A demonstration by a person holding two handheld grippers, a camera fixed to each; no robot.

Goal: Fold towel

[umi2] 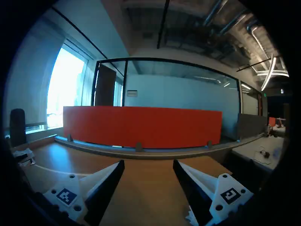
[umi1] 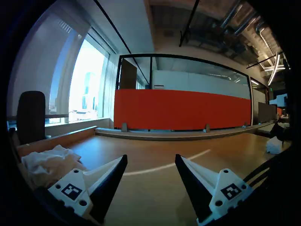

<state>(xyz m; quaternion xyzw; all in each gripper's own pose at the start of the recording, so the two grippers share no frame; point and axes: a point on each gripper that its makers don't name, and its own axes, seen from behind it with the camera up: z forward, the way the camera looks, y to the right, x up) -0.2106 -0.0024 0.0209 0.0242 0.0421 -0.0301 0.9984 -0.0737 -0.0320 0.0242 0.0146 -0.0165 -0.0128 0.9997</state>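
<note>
Lying crumpled left of spread left gripper (umi1: 150,156): towel (umi1: 49,162), apparently untouched; right gripper (umi2: 148,162) spread too.

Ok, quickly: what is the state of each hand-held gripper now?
Left hand-held gripper: open, holding nothing; the crumpled white cloth towel lies apart, to its left.
Right hand-held gripper: open, holding nothing.

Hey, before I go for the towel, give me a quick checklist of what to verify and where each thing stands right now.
1. Left gripper open: ok.
2. Right gripper open: ok.
3. Towel in sight: ok, on the table, at the left of the left gripper view.
4. Towel spread flat: not ok, it is crumpled.
5. Towel corners findable: cannot tell.
</note>
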